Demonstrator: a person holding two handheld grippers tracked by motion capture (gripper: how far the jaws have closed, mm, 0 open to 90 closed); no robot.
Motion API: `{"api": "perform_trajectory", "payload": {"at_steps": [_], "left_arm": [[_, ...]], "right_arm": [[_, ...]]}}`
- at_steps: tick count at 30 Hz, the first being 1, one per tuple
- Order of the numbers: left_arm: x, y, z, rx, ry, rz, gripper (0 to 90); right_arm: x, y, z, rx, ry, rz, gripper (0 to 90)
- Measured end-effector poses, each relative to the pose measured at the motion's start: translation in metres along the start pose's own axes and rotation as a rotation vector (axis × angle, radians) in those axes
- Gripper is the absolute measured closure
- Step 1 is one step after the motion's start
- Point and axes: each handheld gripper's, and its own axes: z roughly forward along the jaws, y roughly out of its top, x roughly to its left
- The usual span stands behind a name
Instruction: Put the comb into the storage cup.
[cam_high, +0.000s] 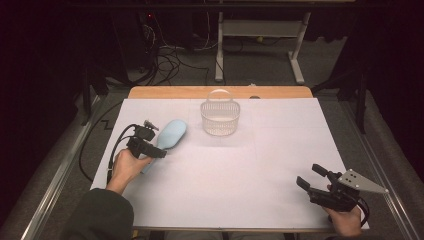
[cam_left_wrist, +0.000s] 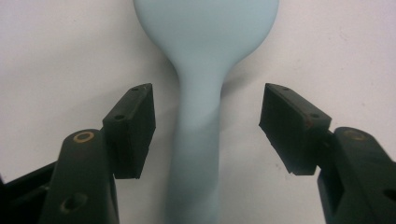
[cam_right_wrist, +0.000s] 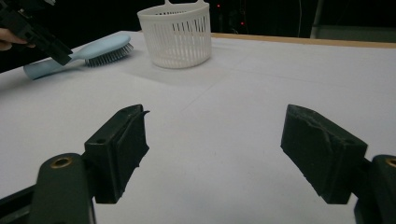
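Pale blue hairbrush (cam_left_wrist: 198, 116), bristles down, handle between wide, untouching left gripper (cam_left_wrist: 205, 128) fingers.

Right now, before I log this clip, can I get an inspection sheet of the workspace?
Surface: white sheet over a wooden table, flat and dry.
Job's things: pale blue hairbrush lying bristles down at the left; its handle runs between the open left claw jaws, pads not touching it.
Clutter: white slotted basket with its handle raised, at the far middle, apart from the brush.
Grippers: right claw open, holding nothing, near right.
Cables: black cable looping off the left claw; a tangle on the floor behind.
Surroundings: dark room, grey desk frame beyond.
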Motion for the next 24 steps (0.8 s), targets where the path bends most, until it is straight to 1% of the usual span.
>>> {"api": "perform_trajectory", "payload": {"at_steps": [3, 9, 11, 13, 14, 15, 17, 18, 21, 22, 23, 24], "left_arm": [[-0.001, 0.001, 0.003, 0.006, -0.004, -0.004, 35.1], [-0.001, 0.004, 0.011, 0.029, 0.002, -0.011, 35.8], [-0.001, 0.004, 0.014, 0.038, -0.002, -0.009, 39.4], [-0.002, 0.005, 0.015, 0.046, -0.002, -0.007, 39.6], [-0.002, 0.005, 0.016, 0.048, -0.002, -0.001, 42.1], [-0.003, 0.005, 0.016, 0.047, 0.002, 0.001, 43.8], [-0.003, 0.005, 0.016, 0.048, 0.009, 0.005, 44.1], [-0.003, 0.005, 0.016, 0.047, 0.024, 0.017, 46.8], [-0.003, 0.005, 0.016, 0.047, 0.037, 0.019, 52.2], [-0.002, 0.005, 0.016, 0.046, 0.038, 0.019, 54.5], [-0.002, 0.005, 0.016, 0.046, 0.033, 0.015, 54.8], [-0.002, 0.005, 0.015, 0.045, 0.044, 0.021, 56.1]], "right_arm": [[0.0, 0.0, 0.0, 0.0, 0.0, 0.0, 22.8], [0.0, 0.0, 0.0, -0.001, 0.001, 0.001, 22.8], [0.0, 0.0, 0.0, 0.0, 0.002, 0.002, 22.8], [0.0, 0.0, 0.0, 0.0, 0.002, 0.001, 22.8], [0.0, 0.0, 0.0, 0.0, 0.002, 0.001, 22.8], [0.0, 0.0, 0.0, 0.0, 0.002, 0.001, 22.8], [0.0, 0.0, 0.0, 0.0, 0.002, 0.001, 22.8], [0.0, 0.0, 0.0, 0.0, 0.002, 0.001, 22.8], [0.0, 0.0, 0.0, 0.0, 0.002, 0.002, 22.8], [0.0, 0.0, 0.0, 0.0, 0.002, 0.002, 22.8], [0.0, 0.0, 0.0, 0.0, 0.002, 0.003, 22.8], [0.0, 0.0, 0.0, 0.0, 0.002, 0.003, 22.8]]}}
